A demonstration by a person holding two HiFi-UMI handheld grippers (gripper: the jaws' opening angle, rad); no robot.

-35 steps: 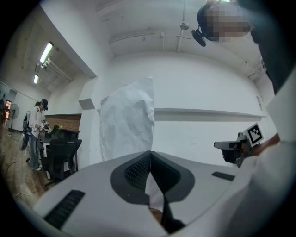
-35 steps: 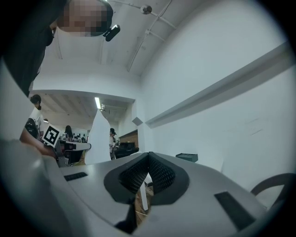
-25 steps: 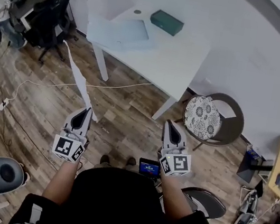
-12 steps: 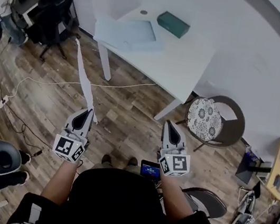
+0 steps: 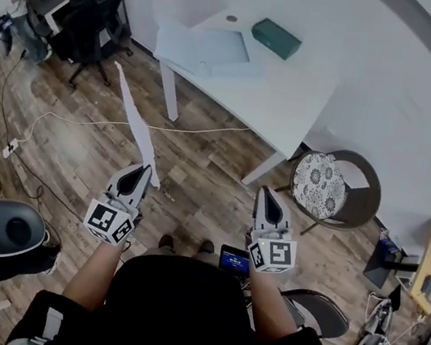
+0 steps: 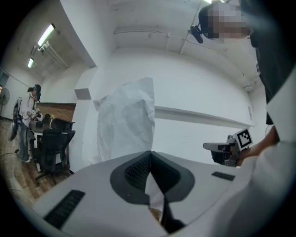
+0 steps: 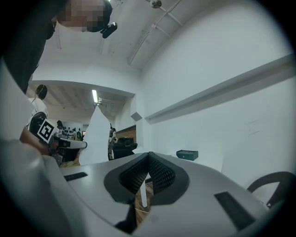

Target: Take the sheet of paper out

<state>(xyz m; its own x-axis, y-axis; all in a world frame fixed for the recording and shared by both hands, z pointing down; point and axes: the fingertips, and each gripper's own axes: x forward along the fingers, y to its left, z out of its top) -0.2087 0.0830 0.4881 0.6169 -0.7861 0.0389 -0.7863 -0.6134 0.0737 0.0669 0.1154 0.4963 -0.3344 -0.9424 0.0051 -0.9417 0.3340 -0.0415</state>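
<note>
White table (image 5: 293, 107), green box (image 5: 276, 38) on it, patterned chair (image 5: 321, 184) beside

My left gripper (image 6: 150, 153) swallows the bottom edge of the sheet of paper (image 6: 127, 122), so no idea how much of it actually sits between the pads. In my right gripper (image 7: 148, 154) there's a thin white strip (image 7: 142, 194) showing in the gap under the tips, and I honestly can't tell what it is. The green box (image 7: 187, 154) out ahead of it is too tiny to read. The chair (image 7: 271, 183) off to its right is chopped by the frame edge.
</note>
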